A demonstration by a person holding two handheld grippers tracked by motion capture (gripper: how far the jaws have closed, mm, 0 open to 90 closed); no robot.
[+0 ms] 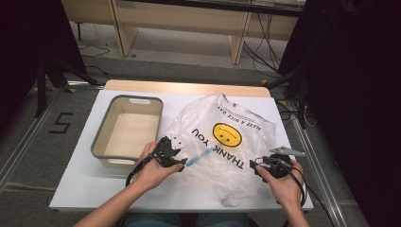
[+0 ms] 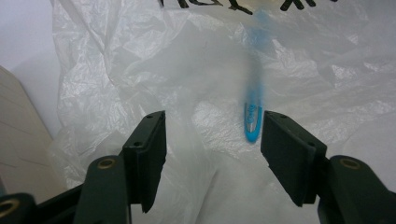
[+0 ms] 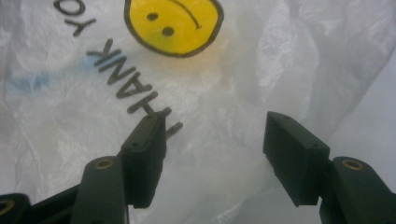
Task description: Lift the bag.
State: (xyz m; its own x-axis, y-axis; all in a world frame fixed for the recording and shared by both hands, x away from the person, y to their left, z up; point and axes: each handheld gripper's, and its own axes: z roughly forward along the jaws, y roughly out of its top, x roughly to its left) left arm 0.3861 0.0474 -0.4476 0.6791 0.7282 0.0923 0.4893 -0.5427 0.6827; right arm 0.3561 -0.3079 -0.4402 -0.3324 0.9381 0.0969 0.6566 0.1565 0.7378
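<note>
1. Bag [image 1: 227, 142] is lying crumpled on the white table [image 1: 85, 189], right of the grey bin [image 1: 101, 132], print facing away from the person.
2. Blue toothbrush [image 2: 253, 119] is sitting inside the bag, showing through the thin plastic; handle end is pointing at the left gripper [image 2: 212, 140].
3. Left gripper is hovering at the bag's left edge, jaws standing apart, nothing pinched. Handle tip is lying just inside the right-hand jaw in the left gripper view, plastic in between. Looks lined up for a grab at the brush through or under the film.
4. Right gripper [image 3: 215, 140] is sitting at the bag's right edge in the high view [image 1: 257, 164], jaws released, aimed across the "THANK YOU" print. Likely positioning to pin or lift that side so the bag isn't sliding while the left one works.
5. Bin is sitting empty just beside the left hand [image 1: 153, 168], probably the drop spot, hence kept close.
</note>
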